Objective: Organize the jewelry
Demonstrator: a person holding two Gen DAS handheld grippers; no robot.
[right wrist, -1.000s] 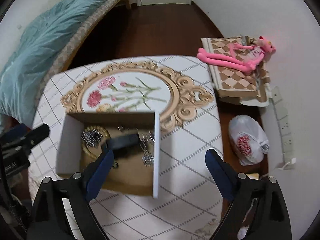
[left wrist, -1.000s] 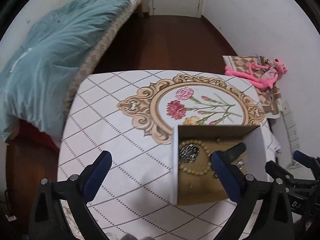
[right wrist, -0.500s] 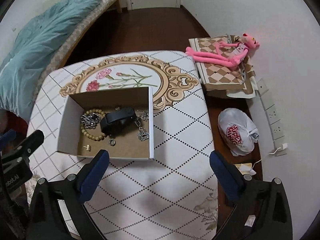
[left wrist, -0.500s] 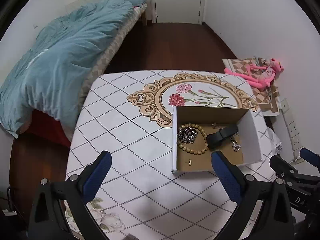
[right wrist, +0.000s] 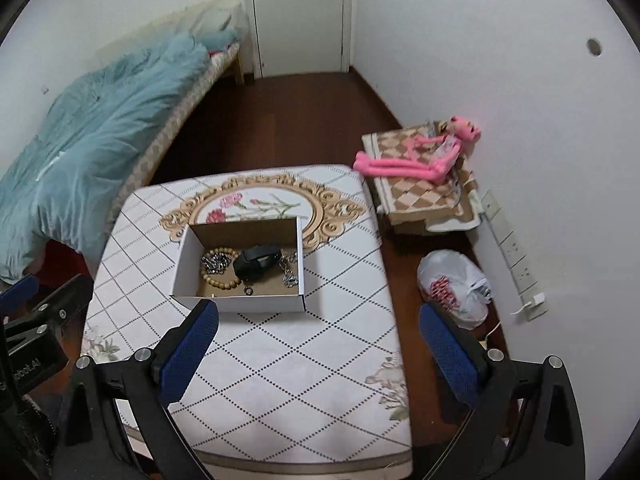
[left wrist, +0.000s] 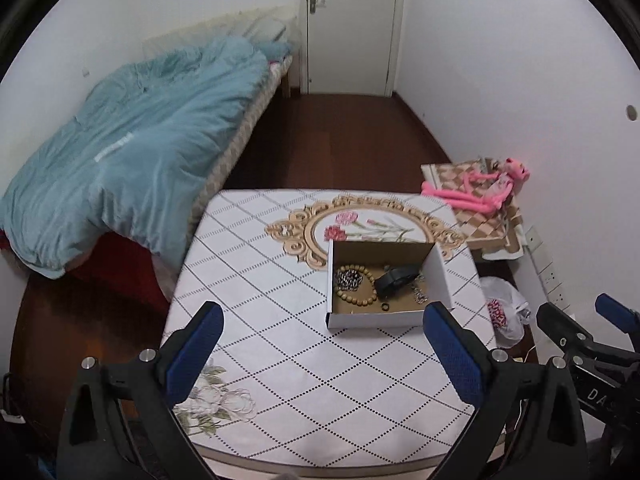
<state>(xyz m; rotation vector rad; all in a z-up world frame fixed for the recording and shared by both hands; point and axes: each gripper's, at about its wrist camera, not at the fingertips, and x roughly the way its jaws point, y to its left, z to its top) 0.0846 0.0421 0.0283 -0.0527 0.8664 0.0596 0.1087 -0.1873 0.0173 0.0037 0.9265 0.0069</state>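
An open white cardboard box (left wrist: pixel 376 319) (right wrist: pixel 240 304) stands on the patterned table. Inside lie a wooden bead bracelet (left wrist: pixel 362 300) (right wrist: pixel 218 280), a silver chain (left wrist: pixel 347 279) (right wrist: pixel 214 262), a black watch (left wrist: pixel 396 278) (right wrist: pixel 256 260), another chain (right wrist: pixel 290 276) and a small ring (right wrist: pixel 249 290). My left gripper (left wrist: pixel 324 344) is open and empty, held high and back from the box. My right gripper (right wrist: pixel 318 344) is open and empty too, above the table's near part. Each gripper shows at the edge of the other's view.
The table (left wrist: pixel 260 280) (right wrist: pixel 320 360) has a diamond-pattern cloth with a gold floral frame. A bed with a blue quilt (left wrist: pixel 120 168) is to the left. A pink plush toy (right wrist: pixel 420 156) lies on a checkered box at the right, a white plastic bag (right wrist: pixel 452 284) on the floor.
Both grippers have pulled up and back from the box, so the box looks smaller and the whole table and room show. The jewelry in the box has not moved.
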